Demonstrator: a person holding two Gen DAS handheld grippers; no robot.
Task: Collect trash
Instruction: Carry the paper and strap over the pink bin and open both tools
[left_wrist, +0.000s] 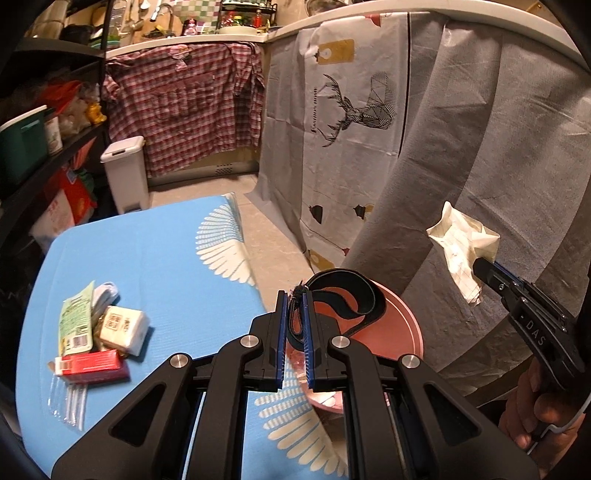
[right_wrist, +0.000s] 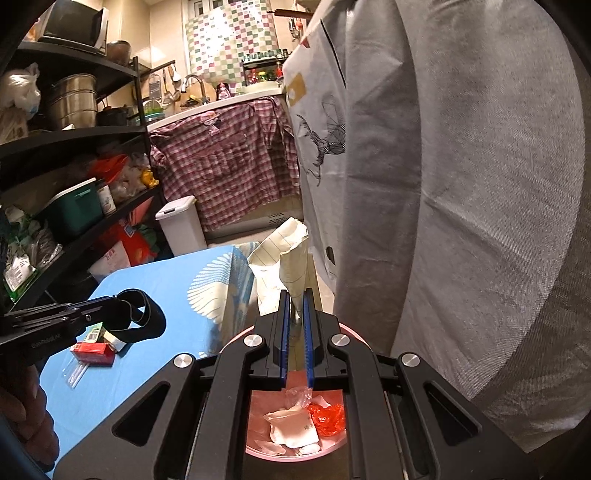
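My left gripper (left_wrist: 294, 295) is shut on a black elastic band (left_wrist: 345, 295) and holds it over the pink bin (left_wrist: 406, 332) beside the table; the band also shows in the right wrist view (right_wrist: 142, 317). My right gripper (right_wrist: 295, 295) is shut on a crumpled sheet of lined paper (right_wrist: 284, 258), held above the pink bin (right_wrist: 258, 432), which holds white and red scraps. The paper also shows in the left wrist view (left_wrist: 461, 247). More trash lies on the blue table (left_wrist: 166, 258): a red box (left_wrist: 92, 367), a white packet (left_wrist: 123, 326), a green wrapper (left_wrist: 75, 317).
A white pedal bin (left_wrist: 127, 173) stands on the floor beyond the table. Black shelves (right_wrist: 74, 177) with pots and boxes fill the left. Grey and printed cloths (left_wrist: 461, 129) hang on the right. A clear plastic sleeve (left_wrist: 68, 402) lies at the table's near left.
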